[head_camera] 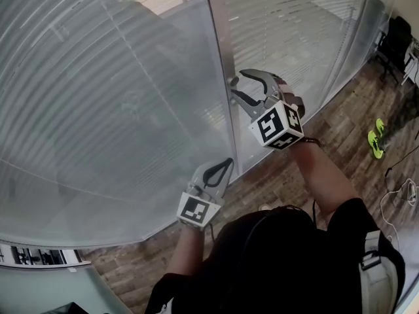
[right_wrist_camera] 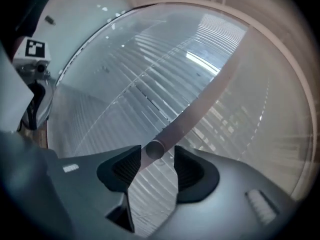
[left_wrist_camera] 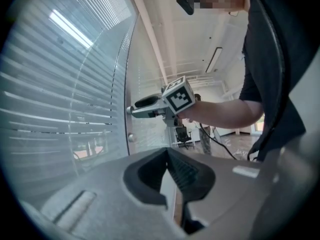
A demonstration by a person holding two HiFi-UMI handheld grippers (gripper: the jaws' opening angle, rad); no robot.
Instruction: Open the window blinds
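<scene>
Grey frame-edge knob (right_wrist_camera: 154, 149) stands clear between spread right tongs (right_wrist_camera: 157, 155); left tongs (left_wrist_camera: 168, 152) closed.

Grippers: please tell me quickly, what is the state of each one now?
Left gripper: closed, holding nothing.
Right gripper: open; the round knob on the window frame stands between its jaws, not gripped.

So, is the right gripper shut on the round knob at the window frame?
No, the right gripper's jaws stand apart, with the knob unpressed between their tips.
</scene>
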